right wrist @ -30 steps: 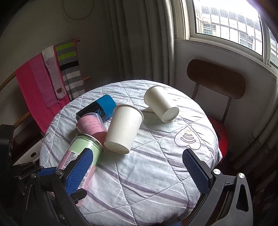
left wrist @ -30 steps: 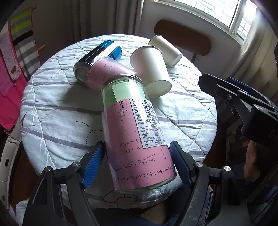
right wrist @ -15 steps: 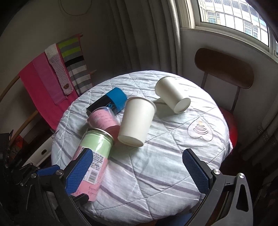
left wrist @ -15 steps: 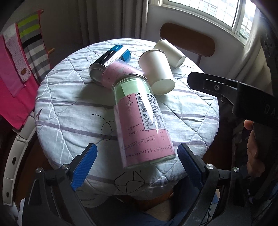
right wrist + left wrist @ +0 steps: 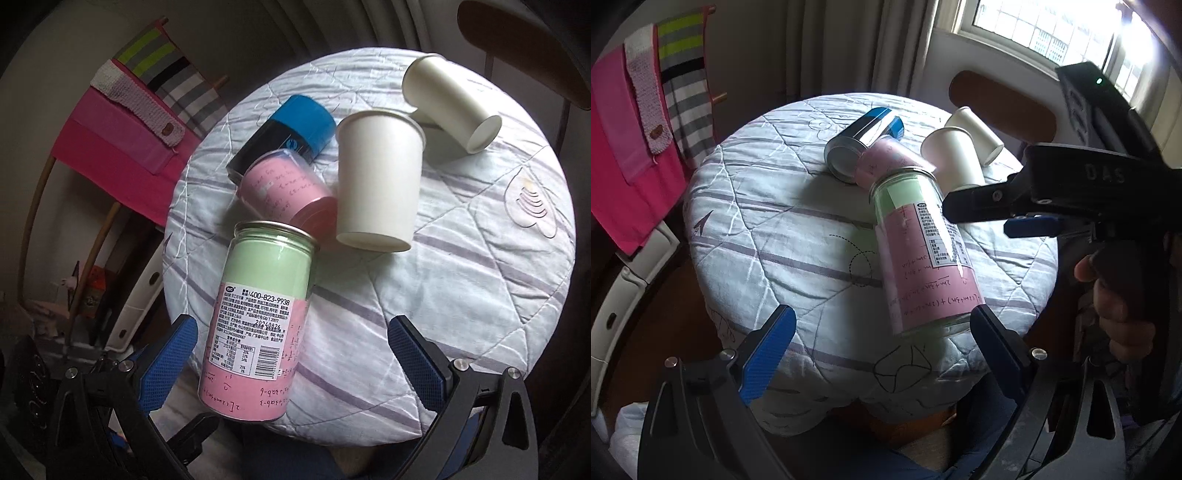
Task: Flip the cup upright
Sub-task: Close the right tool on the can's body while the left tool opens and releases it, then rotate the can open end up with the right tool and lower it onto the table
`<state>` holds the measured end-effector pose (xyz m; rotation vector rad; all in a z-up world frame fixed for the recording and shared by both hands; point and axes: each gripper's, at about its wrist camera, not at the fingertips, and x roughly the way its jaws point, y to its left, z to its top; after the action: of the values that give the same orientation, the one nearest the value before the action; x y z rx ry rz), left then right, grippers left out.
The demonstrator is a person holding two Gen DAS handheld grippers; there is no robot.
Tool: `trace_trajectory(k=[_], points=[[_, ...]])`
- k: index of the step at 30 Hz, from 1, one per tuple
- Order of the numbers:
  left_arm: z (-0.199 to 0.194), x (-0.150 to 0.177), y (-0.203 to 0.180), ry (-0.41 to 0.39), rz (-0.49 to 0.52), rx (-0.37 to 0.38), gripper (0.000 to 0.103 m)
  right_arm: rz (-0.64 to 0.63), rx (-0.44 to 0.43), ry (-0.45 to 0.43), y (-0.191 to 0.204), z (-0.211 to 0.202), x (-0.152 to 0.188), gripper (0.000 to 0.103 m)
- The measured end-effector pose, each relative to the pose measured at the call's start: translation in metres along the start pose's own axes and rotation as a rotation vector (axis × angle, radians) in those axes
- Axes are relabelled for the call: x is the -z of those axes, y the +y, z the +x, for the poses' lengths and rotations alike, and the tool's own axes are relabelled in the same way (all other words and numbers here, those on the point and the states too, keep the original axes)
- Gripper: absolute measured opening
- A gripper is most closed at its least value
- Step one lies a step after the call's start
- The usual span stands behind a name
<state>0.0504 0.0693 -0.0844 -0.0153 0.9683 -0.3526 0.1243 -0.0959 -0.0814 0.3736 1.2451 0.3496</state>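
Round table under a quilted pale cloth with grey stripes; five containers lie on it, all on their sides. Far left, off the table, a rack hung with pink and striped cloths. Nearest the table's left edge, a tall clear jar wrapped in green and pink paper with a printed label lies with its metal-rimmed mouth pointing toward the table's middle and its base at the near edge. Just beyond its mouth, a smaller pink-wrapped jar lies touching a black can with a blue end. To their right, a white paper cup lies on its side, rim toward the far edge, base toward the camera, just beside the pink jar. Further right and back, a second white paper cup lies tipped, its base end pointing right (its rim end close to the first cup's rim). Left gripper: held low at the near edge of the table, jaws wide apart, the tall jar's base just inside its right finger; contact cannot be told. Right gripper: held above the near table edge, pointing down at the cloth, jaws wide apart and holding nothing, the tall jar's base lying between its fingers nearer the left one. In the left wrist view the right gripper crosses above the tall jar, the person's hand wrapped round its handle at far right.
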Motion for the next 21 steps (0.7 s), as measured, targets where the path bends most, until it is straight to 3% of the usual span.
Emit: trace_trajectory(k=[6, 13, 21], points=[[0.002, -0.009, 0.033, -0.011, -0.09, 0.075, 0.097, 0.045, -0.063, 0.104, 0.0, 0.024, -0.01, 0.103], [0.023, -0.019, 0.065, 0.031, -0.15, -0.054, 0.097, 0.09, -0.099, 0.147, -0.001, 0.043, -0.026, 0.097], [0.05, -0.022, 0.075, 0.085, -0.157, -0.051, 0.097, 0.07, -0.128, 0.186, 0.0, 0.059, -0.034, 0.076]])
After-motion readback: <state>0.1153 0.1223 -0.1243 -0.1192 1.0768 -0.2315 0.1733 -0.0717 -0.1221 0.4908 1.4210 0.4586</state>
